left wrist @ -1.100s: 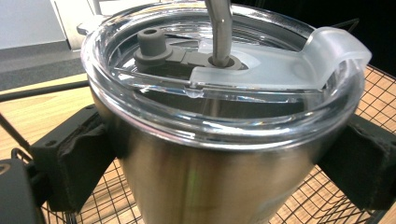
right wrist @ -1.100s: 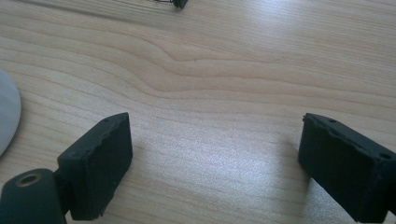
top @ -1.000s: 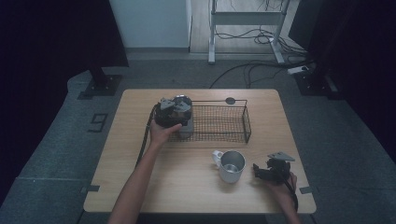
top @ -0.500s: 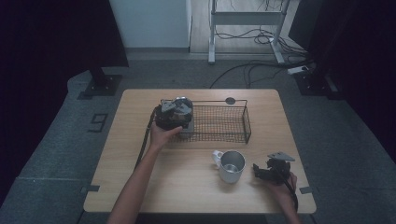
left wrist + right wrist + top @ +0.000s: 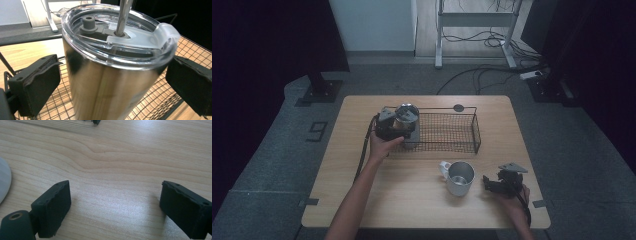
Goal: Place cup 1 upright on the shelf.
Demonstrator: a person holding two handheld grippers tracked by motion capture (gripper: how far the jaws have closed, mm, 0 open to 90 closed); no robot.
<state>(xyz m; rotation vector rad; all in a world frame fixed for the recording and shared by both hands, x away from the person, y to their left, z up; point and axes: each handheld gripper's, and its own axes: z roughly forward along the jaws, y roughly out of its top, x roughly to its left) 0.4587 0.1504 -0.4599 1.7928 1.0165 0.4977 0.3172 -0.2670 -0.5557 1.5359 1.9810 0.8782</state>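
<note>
left gripper view: steel tumbler [image 5: 105,82] (in the wire basket [image 5: 160,100]) stands between the left hand-held gripper [image 5: 112,85], just spread clear.

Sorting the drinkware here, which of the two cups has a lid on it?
The steel tumbler in the wire basket: clear lid and straw. The handled mug on the table stands open.

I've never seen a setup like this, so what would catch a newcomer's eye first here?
Probably the shiny steel tumbler with its clear lid and metal straw, standing at the left end of the black wire basket. The left gripper sits around it; its jaws have just been opening and now stand clear of the tumbler's sides. Nearer the person, a white mug stands on the wooden table, with the right gripper open beside it.
</note>
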